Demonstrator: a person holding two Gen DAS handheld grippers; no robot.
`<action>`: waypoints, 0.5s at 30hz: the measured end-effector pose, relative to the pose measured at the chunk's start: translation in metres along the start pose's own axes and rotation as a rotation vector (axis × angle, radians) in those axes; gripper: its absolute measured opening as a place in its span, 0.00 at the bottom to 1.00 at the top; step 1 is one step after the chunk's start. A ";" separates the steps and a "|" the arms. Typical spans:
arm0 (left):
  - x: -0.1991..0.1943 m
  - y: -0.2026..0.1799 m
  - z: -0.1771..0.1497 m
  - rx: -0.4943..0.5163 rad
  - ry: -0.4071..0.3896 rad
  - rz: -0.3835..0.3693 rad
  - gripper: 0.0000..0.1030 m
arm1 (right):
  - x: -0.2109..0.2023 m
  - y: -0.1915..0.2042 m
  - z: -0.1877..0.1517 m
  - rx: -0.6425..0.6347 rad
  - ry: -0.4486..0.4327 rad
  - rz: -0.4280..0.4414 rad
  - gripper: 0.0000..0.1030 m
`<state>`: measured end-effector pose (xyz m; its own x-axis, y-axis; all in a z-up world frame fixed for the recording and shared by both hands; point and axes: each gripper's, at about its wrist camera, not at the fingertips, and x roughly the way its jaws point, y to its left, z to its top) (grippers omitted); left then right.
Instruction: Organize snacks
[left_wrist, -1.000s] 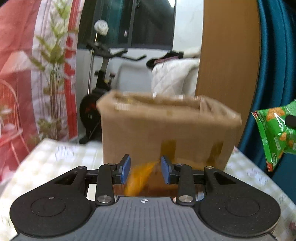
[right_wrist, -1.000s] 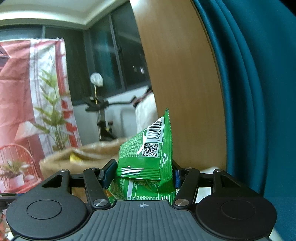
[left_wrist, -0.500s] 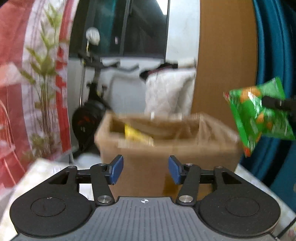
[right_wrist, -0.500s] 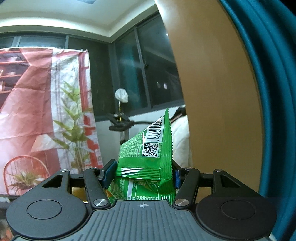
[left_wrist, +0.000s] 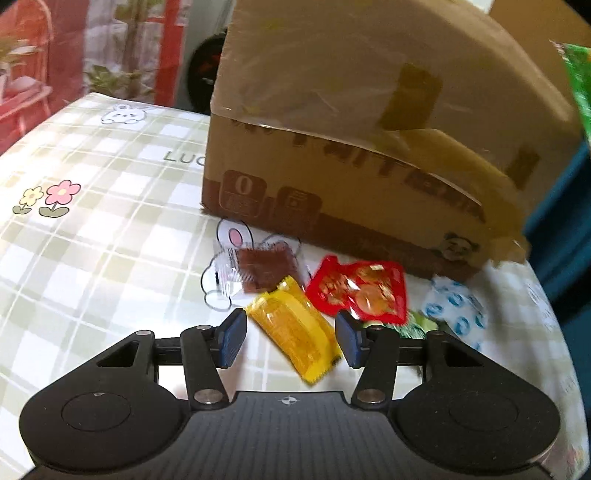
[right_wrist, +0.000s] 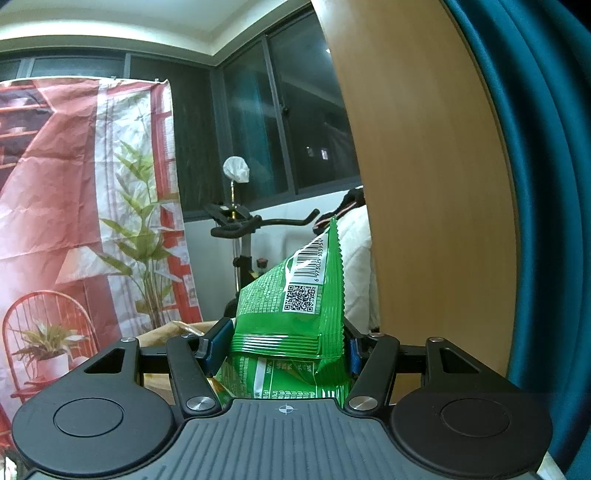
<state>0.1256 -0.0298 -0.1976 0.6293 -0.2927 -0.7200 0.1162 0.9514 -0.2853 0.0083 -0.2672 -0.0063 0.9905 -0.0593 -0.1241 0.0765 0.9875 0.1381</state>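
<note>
A checked tablecloth (left_wrist: 92, 229) printed with flowers and rabbits covered the table in front of me, and a taped cardboard box (left_wrist: 369, 147) stood on it toward the far side. In my left wrist view I had the left gripper (left_wrist: 291, 338) low over the cloth with its blue-padded jaws spread apart and nothing between them under pressure. A yellow snack packet (left_wrist: 295, 336) lay flat on the cloth in the gap between the pads, touching neither as far as I could tell. Just beyond it lay a red packet (left_wrist: 360, 291) and a clear packet with brown contents (left_wrist: 258, 271), both near the foot of the box. A white wrapper with blue print (left_wrist: 456, 310) sat to the right.

My right wrist view looked out into the room, at a red printed curtain (right_wrist: 74, 203), dark windows, an exercise bike (right_wrist: 243, 236) and a wooden panel (right_wrist: 424, 184). The right gripper (right_wrist: 284, 347) was clamped on a green snack bag (right_wrist: 295, 306), held up in the air with its barcode end pointing up. The rim of the box showed low behind the left finger.
</note>
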 end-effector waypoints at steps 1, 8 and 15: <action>0.004 -0.002 0.001 -0.006 -0.009 0.024 0.54 | 0.000 -0.001 0.000 0.004 0.001 -0.002 0.54; 0.027 -0.024 -0.002 0.077 -0.028 0.114 0.59 | 0.001 -0.007 -0.003 0.021 0.010 -0.011 0.54; 0.018 -0.023 -0.011 0.090 -0.035 0.152 0.37 | 0.000 -0.007 -0.005 0.023 0.011 -0.008 0.54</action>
<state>0.1258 -0.0583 -0.2109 0.6710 -0.1428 -0.7276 0.0853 0.9896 -0.1155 0.0069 -0.2732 -0.0124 0.9886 -0.0653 -0.1357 0.0868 0.9834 0.1592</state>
